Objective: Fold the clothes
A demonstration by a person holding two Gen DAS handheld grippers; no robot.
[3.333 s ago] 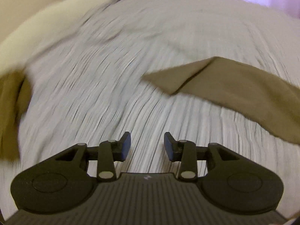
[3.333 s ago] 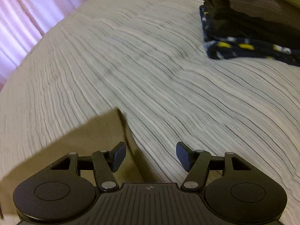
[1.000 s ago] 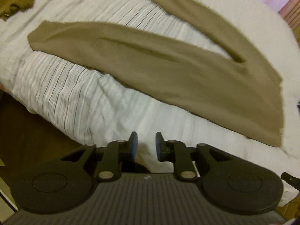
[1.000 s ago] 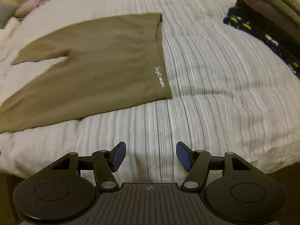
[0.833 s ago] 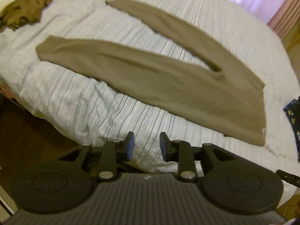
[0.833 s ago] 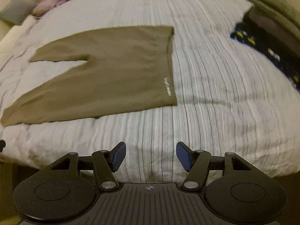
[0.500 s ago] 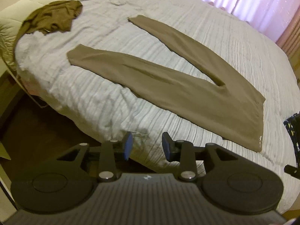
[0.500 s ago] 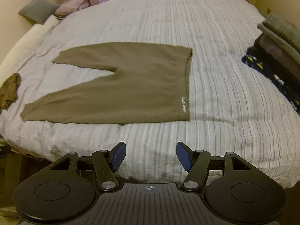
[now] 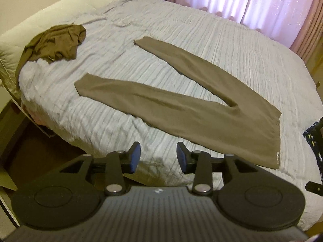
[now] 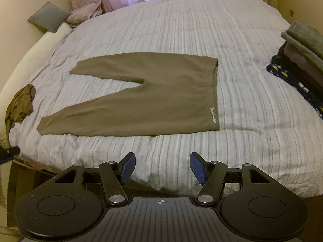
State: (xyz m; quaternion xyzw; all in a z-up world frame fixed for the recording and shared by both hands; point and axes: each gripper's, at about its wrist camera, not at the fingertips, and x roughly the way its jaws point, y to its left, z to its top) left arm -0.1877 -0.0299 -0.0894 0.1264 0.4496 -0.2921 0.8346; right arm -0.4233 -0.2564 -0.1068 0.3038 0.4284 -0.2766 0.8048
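Note:
Olive-brown leggings lie flat on the striped grey bedspread, both legs spread in a V toward the left, waistband with a small white logo to the right. My left gripper is open and empty, held back off the bed's near edge. My right gripper is open wider, also empty, hovering above the near edge below the waistband. Neither touches the leggings.
A crumpled olive-brown garment lies at the bed's left end. A stack of folded clothes sits at the right. Pillows and pink curtains are beyond. Dark floor lies below the near-left edge.
Both grippers have pulled back and up from the bed, so the whole spread leggings now show. The left gripper's fingers have parted wider.

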